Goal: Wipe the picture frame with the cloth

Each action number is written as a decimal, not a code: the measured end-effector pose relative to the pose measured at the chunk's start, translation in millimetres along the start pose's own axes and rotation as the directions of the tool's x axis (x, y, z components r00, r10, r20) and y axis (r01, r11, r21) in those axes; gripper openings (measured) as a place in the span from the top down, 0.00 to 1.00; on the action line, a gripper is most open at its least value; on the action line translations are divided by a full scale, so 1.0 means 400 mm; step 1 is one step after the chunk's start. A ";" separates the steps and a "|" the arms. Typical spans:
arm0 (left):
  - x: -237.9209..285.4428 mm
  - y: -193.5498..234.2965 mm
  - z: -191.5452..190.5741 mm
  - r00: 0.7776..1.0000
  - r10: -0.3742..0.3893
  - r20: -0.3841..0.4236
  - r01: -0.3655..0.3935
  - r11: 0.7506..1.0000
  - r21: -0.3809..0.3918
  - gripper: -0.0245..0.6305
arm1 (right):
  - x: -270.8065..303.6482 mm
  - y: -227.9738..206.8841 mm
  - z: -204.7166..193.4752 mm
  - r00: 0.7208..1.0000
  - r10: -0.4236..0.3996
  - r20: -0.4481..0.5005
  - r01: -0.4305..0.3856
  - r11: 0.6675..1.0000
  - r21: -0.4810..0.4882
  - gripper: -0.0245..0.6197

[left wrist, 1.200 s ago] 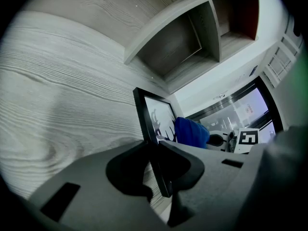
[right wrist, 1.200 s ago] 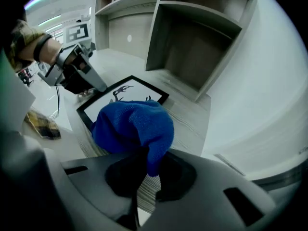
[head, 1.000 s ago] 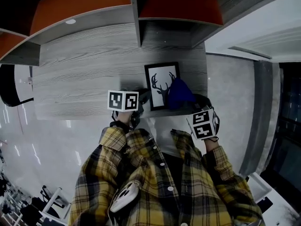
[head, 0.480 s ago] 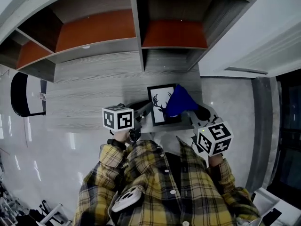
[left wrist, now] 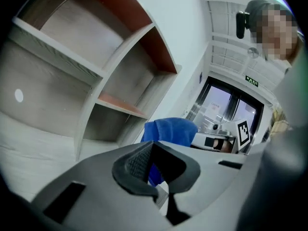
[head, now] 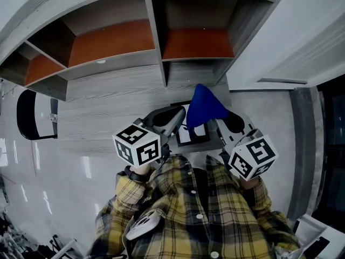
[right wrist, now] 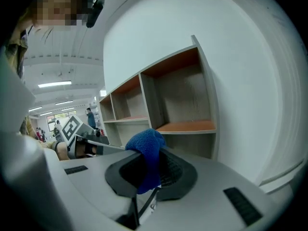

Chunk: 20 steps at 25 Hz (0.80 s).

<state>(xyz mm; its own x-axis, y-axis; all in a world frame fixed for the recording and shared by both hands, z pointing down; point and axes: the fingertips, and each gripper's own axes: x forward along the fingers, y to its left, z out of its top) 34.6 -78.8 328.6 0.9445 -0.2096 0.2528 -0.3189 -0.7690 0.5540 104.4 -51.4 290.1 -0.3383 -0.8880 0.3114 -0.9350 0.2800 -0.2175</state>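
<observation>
As the person holds both grippers close in front of the yellow checked shirt point(head: 188, 209), the nearest things in the head view are the two marker cubes, one at each side of the chest. The left gripper point(left wrist: 156, 170) has its jaws almost together. They are closed on the edge of the picture frame point(head: 190, 135), which shows between the ribbed pads as a thin pale strip with a dark border. The right gripper point(right wrist: 144, 170) has its jaws closed on the blue cloth point(right wrist: 147, 153). The cloth is bunched between the pads, with its rounded end standing out above them.

The frame is between the two grippers, just beyond the shirt, with its white picture and black border partly in view. The cloth stands over the frame's upper right part and hides it in the head view. I cannot tell whether it presses on the surface. From the right gripper view the frame appears edge-on, as a thin line that runs from the left gripper to the cloth.

Behind them lies the grey wood-grain desk point(head: 102, 117). Farther back stands the shelf unit point(head: 156, 36), with open compartments and orange panels. At its right side is a white wall point(head: 302, 36).
</observation>
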 end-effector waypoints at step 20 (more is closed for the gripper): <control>-0.006 -0.017 0.037 0.999 0.029 0.036 -0.031 0.997 0.064 0.96 | 0.008 0.007 0.029 0.999 0.051 0.016 -0.050 0.998 -0.039 0.90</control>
<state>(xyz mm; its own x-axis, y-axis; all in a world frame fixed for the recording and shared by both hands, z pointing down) 35.7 -82.1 312.8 0.9371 -0.2535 0.2399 -0.3426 -0.7992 0.4939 102.0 -57.7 279.6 -0.3837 -0.8784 0.2850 -0.9203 0.3381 -0.1967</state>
